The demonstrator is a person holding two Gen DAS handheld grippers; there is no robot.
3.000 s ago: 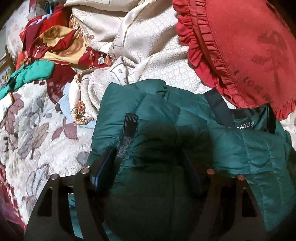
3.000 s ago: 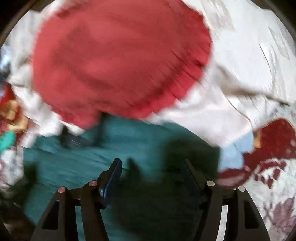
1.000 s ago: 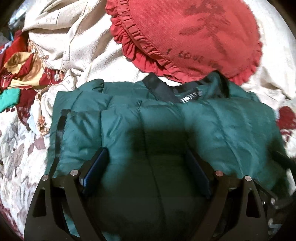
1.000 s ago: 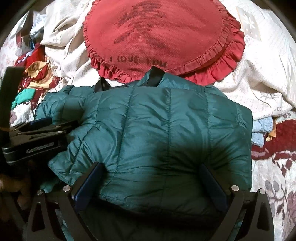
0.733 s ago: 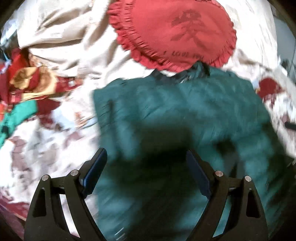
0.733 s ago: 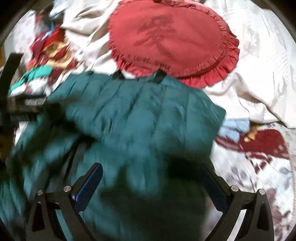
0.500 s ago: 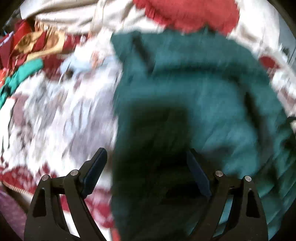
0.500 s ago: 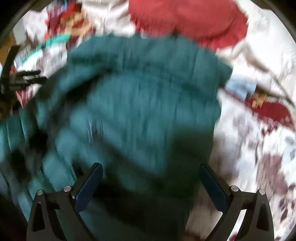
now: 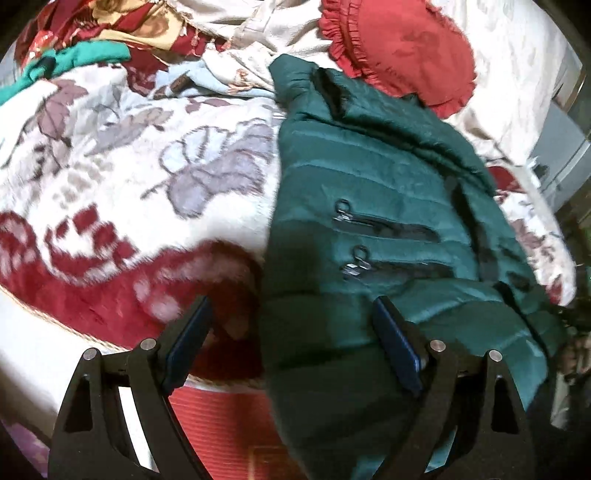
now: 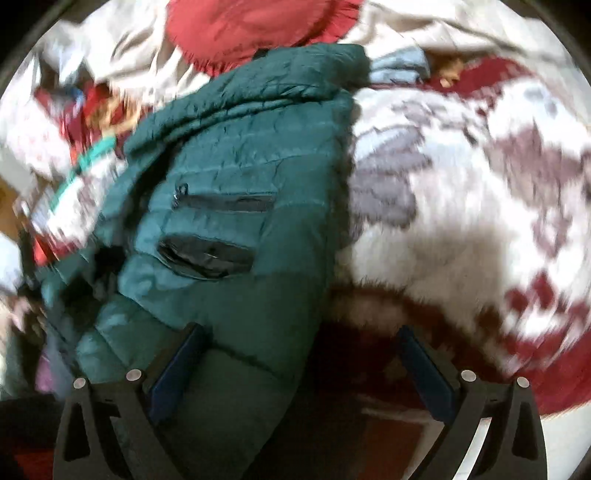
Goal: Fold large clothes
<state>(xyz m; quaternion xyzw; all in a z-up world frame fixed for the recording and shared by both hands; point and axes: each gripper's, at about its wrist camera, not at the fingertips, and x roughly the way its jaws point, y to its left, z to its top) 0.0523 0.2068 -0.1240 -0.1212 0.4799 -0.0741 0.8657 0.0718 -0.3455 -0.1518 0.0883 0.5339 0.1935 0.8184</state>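
Observation:
A dark green quilted puffer jacket (image 9: 376,206) lies on the floral bed blanket, its lower part hanging over the bed's near edge. Two zipped pockets (image 9: 384,229) show on it. It also shows in the right wrist view (image 10: 236,206), blurred. My left gripper (image 9: 291,332) is open, its fingers astride the jacket's left edge. My right gripper (image 10: 299,350) is open, its fingers astride the jacket's right edge. Neither holds the jacket.
A round red frilled cushion (image 9: 402,48) lies behind the jacket. A cream cloth (image 9: 266,22) and a heap of red, gold and teal clothes (image 9: 92,37) lie at the back left. The floral blanket (image 9: 110,166) covers the bed; a red floor mat (image 9: 229,417) lies below.
Both grippers have pulled back toward the bed's near edge. The jacket, folded compact by the cushion before, now lies long with its pockets showing and its hem over the edge.

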